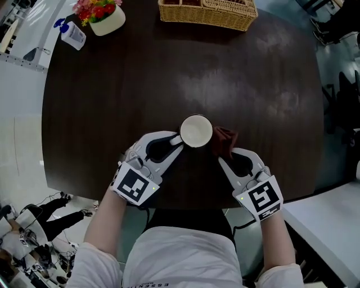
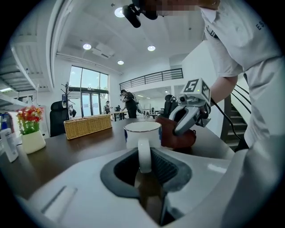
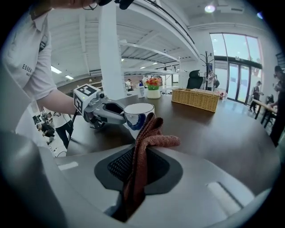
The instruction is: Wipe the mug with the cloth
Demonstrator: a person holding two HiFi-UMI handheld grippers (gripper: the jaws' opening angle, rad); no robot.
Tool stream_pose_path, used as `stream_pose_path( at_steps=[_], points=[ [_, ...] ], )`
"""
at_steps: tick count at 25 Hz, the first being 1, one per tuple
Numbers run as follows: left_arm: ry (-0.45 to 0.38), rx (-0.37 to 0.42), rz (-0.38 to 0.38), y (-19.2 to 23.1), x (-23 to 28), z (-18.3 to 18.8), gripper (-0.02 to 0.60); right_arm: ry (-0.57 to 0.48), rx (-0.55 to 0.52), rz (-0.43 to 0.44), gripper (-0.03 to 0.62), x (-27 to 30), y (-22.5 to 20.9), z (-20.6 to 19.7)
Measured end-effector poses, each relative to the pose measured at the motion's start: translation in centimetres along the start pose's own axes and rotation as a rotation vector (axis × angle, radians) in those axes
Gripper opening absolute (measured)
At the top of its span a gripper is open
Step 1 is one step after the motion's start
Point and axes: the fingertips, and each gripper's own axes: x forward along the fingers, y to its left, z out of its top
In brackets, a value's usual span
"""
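Observation:
A white mug (image 1: pixel 196 130) with a blue pattern stands upright on the dark table (image 1: pixel 169 73). My left gripper (image 1: pixel 175 140) is shut on the mug's handle (image 2: pixel 144 153), its jaws pinching the handle from both sides. A reddish-brown cloth (image 1: pixel 224 140) hangs pinched in my right gripper (image 1: pixel 220 157), which is shut on it. The cloth (image 3: pixel 144 147) presses against the right side of the mug (image 3: pixel 137 116). From the left gripper view, the cloth (image 2: pixel 176 136) bunches behind the mug (image 2: pixel 142 132) under the right gripper (image 2: pixel 189 115).
A wicker basket (image 1: pixel 208 12) sits at the table's far edge. A white pot of red flowers (image 1: pixel 101 16) and a small bottle (image 1: pixel 72 32) stand at the far left. The table's near edge (image 1: pixel 185 205) lies just below the grippers.

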Motion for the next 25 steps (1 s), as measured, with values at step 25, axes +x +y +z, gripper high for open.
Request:
stream_pose_path(
  at_steps=[25],
  points=[
    [-0.124, 0.028, -0.095, -3.0, -3.9, 13.6, 0.066, -0.243, 0.175, -0.032, 0.078, -1.0, -0.5, 5.5]
  ],
)
